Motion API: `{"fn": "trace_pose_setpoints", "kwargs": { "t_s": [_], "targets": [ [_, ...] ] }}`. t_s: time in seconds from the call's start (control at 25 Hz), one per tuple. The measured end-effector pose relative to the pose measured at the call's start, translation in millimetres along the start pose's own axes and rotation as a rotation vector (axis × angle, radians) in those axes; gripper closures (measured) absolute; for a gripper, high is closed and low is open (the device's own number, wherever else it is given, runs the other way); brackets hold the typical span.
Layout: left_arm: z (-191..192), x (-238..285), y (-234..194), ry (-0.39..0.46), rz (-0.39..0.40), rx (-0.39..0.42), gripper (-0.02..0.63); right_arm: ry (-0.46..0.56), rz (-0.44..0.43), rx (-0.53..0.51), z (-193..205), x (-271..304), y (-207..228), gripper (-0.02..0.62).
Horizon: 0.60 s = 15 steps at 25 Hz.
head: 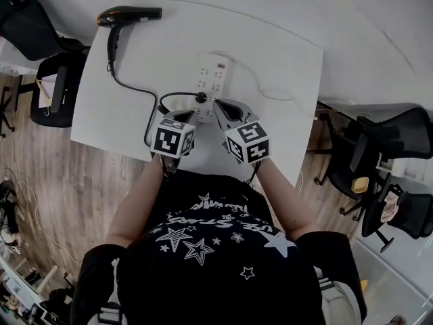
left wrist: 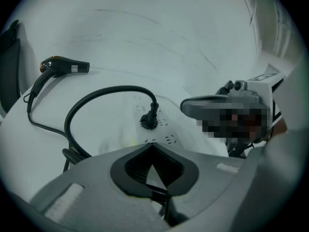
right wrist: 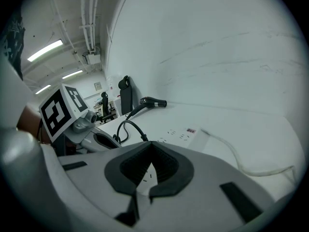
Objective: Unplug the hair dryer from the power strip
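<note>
Black hair dryer (head: 125, 15) lies at the white bench's (head: 284, 59) far corner, plugged into the white rectangular power strip (head: 211, 80).
Left hand-held gripper (head: 195, 116) and right hand-held gripper (head: 218, 104), jaws pressed together and empty, hover close beside its black plug (head: 201, 99).

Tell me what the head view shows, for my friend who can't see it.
A black plug sits in a white power strip on a white table, its cord looping to a black hair dryer at the far left corner. A person's left claw and right claw, both shut, point at the plug.
</note>
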<state>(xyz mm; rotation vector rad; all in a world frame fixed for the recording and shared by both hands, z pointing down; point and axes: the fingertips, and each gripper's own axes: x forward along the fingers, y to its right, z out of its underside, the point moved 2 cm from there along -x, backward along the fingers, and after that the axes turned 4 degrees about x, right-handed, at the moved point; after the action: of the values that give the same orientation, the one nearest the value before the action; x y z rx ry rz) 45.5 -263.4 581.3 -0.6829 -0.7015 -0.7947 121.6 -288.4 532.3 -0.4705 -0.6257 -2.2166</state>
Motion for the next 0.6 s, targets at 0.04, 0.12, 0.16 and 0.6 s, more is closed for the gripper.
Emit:
{"fn": "trace_pose_setpoints", "kwargs": {
  "t_s": [0.04,0.12,0.16,0.6],
  "targets": [
    [0,0,0,0.0,0.011,-0.001,0.6,-0.007,-0.001,-0.001,1,2,-1,0.586],
    [-1,1,-1,-0.007,0.026,-0.009,0.6,-0.019,-0.001,-0.006,1,6,-3,0.586],
    [-2,1,-1,-0.015,0.029,-0.015,0.6,-0.022,0.0,-0.013,0,7,-3,0.586],
    [-5,2,-1,-0.06,0.09,-0.003,0.6,-0.065,-0.046,-0.158,-3,35,-17,0.446]
  ]
}}
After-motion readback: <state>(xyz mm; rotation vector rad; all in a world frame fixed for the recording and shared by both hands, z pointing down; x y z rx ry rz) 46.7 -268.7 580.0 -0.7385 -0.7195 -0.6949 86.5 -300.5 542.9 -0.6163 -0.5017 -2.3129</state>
